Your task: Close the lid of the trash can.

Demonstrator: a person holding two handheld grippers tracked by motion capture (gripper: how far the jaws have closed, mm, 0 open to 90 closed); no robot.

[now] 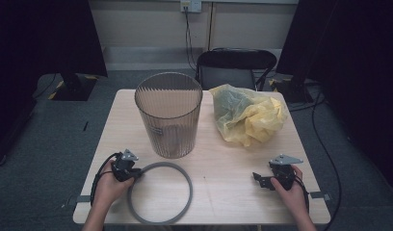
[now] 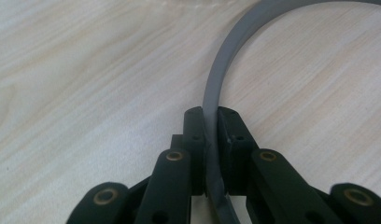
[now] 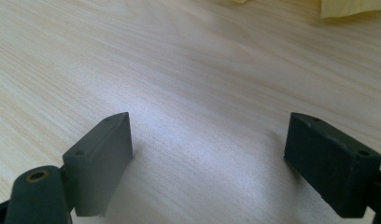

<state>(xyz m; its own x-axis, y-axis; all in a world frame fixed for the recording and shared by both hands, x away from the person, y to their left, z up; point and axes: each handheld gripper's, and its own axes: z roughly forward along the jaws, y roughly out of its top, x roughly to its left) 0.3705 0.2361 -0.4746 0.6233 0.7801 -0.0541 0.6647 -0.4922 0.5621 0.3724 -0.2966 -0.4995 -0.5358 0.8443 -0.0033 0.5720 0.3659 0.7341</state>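
Note:
A grey ring [image 1: 160,192] lies flat on the wooden table [image 1: 223,192] at the front left. My left gripper [image 1: 135,173] sits at the ring's left rim, and in the left gripper view its pads are shut on the grey ring [image 2: 214,93], which curves away up and to the right. My left gripper [image 2: 210,121] rests low on the table. At the front right, my right gripper [image 1: 258,179] stands open with nothing between its fingers; my right gripper [image 3: 209,140] looks along bare wood.
A tall translucent ribbed bin [image 1: 169,113] stands at the table's centre back. A crumpled yellow plastic bag [image 1: 247,115] lies to its right. A black chair [image 1: 235,67] is behind the table. Cables trail from both grippers.

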